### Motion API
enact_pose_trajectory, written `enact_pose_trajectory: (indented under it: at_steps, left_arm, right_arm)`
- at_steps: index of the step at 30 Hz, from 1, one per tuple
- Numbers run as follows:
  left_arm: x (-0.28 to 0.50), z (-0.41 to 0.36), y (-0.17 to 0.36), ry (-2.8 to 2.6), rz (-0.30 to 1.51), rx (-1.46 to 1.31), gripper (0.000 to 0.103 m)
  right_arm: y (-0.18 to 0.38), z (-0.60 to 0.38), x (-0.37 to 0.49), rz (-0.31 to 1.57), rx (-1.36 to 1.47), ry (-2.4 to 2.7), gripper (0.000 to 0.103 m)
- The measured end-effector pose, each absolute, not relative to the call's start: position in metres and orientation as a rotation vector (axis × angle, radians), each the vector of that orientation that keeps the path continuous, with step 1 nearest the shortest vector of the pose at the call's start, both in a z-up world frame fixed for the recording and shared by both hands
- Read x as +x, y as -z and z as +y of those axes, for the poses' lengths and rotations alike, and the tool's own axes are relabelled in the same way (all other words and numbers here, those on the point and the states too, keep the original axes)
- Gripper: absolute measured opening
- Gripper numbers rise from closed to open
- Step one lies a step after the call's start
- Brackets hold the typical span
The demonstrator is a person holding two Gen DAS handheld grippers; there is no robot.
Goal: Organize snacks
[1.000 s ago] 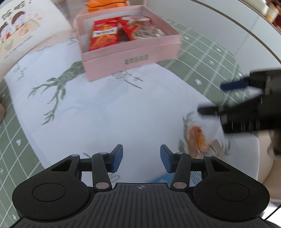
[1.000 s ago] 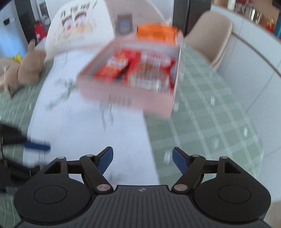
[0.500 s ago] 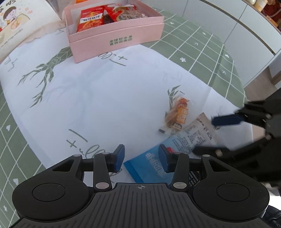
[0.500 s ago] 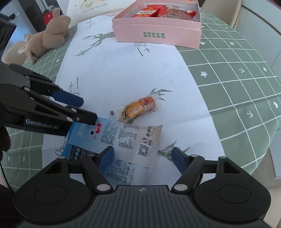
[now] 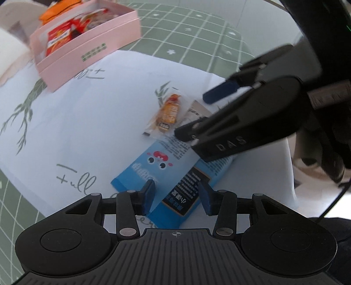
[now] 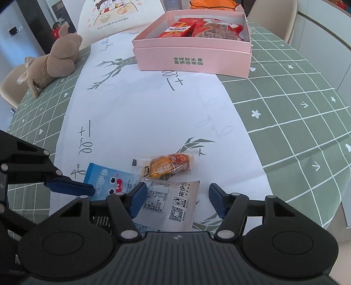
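Your left gripper [image 5: 177, 199] points down over the flat blue snack packet with a cartoon face [image 5: 153, 168], the landmark for this scene. Its blue pads stand apart on either side of the packet's near end without pressing it, and the jaws are opening. Your right gripper [image 6: 176, 200] also has its jaws apart; they hang over the pale translucent pouch with black print and a QR code [image 6: 173, 203], which lies just beside the blue packet and partly over it, and neither pad touches the pouch.

Just beyond the blue packet, touching the pouch's far edge, lies the small clear-wrapped orange snack [image 6: 166, 166] (its wrapper ends are see-through). Well beyond the blue packet stands the open pink cardboard box [image 6: 193, 57], holding red snack bags [image 6: 177, 30]; an orange bag [image 6: 212, 4] sits behind it. All rest on the white printed cloth [image 6: 142, 114] laid over the green checked tablecloth [image 6: 285, 114]. Far to the left of the blue packet, a brown plush rabbit [image 6: 54, 59] lies on the green cloth.
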State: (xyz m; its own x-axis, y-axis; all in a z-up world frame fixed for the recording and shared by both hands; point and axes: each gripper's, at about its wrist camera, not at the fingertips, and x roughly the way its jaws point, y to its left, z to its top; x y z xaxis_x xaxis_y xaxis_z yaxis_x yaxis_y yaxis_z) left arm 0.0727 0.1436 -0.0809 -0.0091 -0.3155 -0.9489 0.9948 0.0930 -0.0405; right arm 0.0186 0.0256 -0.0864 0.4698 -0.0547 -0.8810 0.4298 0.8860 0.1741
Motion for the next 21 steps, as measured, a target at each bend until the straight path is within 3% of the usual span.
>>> enact_pose_trajectory:
  at_steps: [5,8,21]
  left_arm:
    - [0.057,0.145,0.086,1.322,0.968,0.976,0.050]
    - [0.056,0.143,0.088,1.306,0.936,0.985,0.057]
    - [0.107,0.120,0.090,1.185,0.969,0.812,0.062]
  right_arm:
    - [0.081,0.028,0.015,1.061,0.386,0.353,0.066]
    - [0.077,0.027,0.003,1.068,0.387,0.383,0.066]
    - [0.082,0.031,-0.023,1.067,0.465,0.431,0.067]
